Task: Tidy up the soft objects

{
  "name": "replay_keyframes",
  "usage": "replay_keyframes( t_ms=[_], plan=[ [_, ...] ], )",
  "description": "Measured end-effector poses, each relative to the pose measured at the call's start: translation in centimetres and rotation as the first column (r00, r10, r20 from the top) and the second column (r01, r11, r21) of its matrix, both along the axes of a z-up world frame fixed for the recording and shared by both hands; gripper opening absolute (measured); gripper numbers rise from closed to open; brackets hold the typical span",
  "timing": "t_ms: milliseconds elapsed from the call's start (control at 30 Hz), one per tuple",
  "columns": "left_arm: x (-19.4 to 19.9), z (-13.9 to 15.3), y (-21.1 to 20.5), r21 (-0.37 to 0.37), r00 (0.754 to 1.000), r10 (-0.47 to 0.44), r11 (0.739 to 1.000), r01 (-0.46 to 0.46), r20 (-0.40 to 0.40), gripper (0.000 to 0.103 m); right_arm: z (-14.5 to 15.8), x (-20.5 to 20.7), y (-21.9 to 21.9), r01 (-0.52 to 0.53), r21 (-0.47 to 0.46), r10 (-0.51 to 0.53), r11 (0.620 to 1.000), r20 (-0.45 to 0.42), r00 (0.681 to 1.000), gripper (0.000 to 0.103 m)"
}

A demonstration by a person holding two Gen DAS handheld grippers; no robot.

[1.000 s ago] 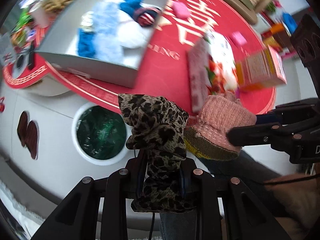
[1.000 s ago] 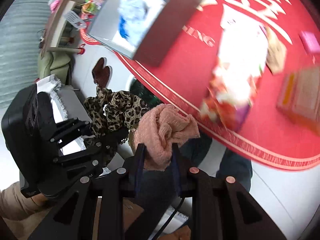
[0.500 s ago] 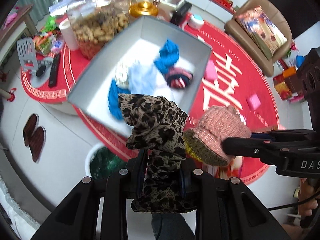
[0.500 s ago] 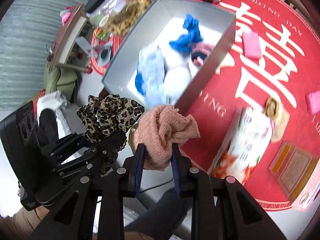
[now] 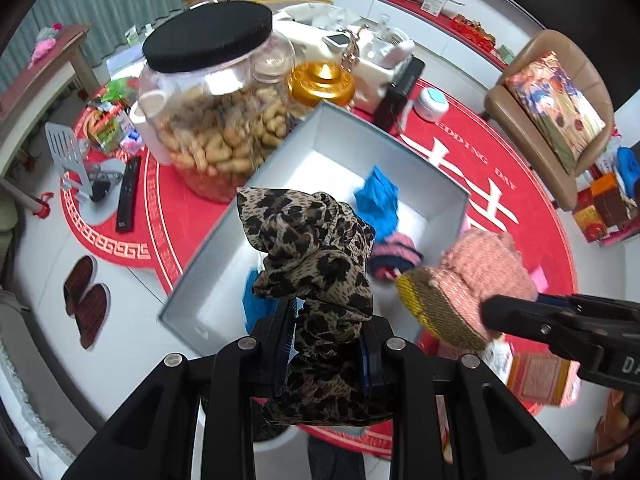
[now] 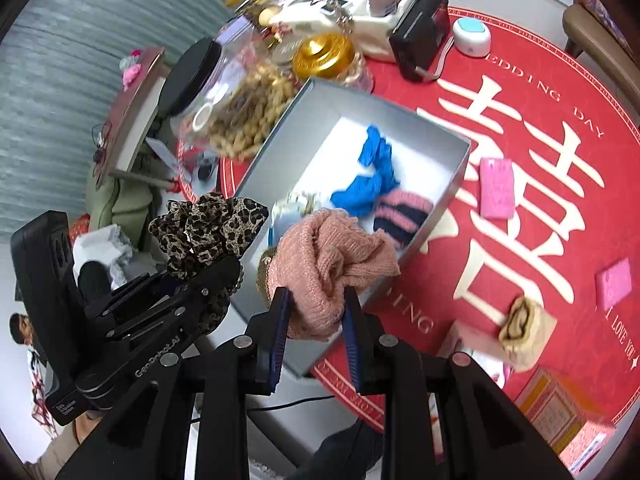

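Leopard-print cloth (image 5: 320, 264): bunched and clamped between the narrow-set jaws of the left gripper (image 5: 326, 344), its loose end rising ahead of the fingers and hanging over the near part of the grey box (image 5: 400, 148). In the right wrist view the same cloth (image 6: 208, 228) shows to the left of the right tool, held by the left gripper (image 6: 224, 276) just beside the box's near-left wall.

Pink knitted piece (image 6: 332, 256): pinched between the blue pads of the right gripper (image 6: 314, 320), jaws narrow around the wad; it sits directly ahead of the fingers, over the near corner of the grey box (image 6: 360, 100). From the left wrist view it appears to the right of the left tool (image 5: 484, 268), with a yellow-olive ribbed edge facing the camera, close beside the leopard cloth.

Box contents, ahead of both tools: blue cloth (image 6: 372, 176), pink-and-navy striped knit (image 6: 404, 212), a pale blue item partly hidden behind the held pieces.

Beyond the box: peanut jar (image 5: 216, 120) with black lid, gold lid (image 5: 322, 80).

Right of the right tool, on the red mat (image 6: 540, 216): pink pad (image 6: 496, 188), tan fabric bundle (image 6: 524, 332).
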State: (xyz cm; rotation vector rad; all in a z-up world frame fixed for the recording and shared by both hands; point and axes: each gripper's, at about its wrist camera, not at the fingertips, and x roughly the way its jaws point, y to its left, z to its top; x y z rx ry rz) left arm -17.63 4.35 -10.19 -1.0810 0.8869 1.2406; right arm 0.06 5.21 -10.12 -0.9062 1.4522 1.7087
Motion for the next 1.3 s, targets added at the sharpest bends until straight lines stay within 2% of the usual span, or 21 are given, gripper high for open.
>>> replay_keyframes(
  t_ms=[133, 367, 600, 1300],
  plan=[
    [0.7, -0.3, 2.1, 0.010, 0.998, -0.012, 1.000, 0.013, -0.059, 0.028, -0.2, 0.0, 1.4, 0.013, 0.010, -0.013, 1.000, 0.014, 1.000, 0.028],
    [1.6, -1.5, 4.6, -0.017, 0.996, 0.000, 1.000, -0.001, -0.085, 0.028, -0.8, -0.5, 2.8, 0.007, 0.015, -0.008, 1.000, 0.050, 0.999, 0.028],
    [2.2, -2.6, 5.3, -0.031, 0.994, 0.013, 0.999, -0.016, -0.110, 0.028, -1.4, -0.8, 3.5, -0.019, 0.018, 0.017, 1.000, 0.082, 0.996, 0.028],
    [2.8, -4.1, 8.0, -0.058, 0.991, 0.003, 0.998, -0.011, -0.134, 0.028, -2.4, -0.6, 4.7, -0.030, 0.003, 0.029, 1.000, 0.092, 0.995, 0.028]
  ],
)
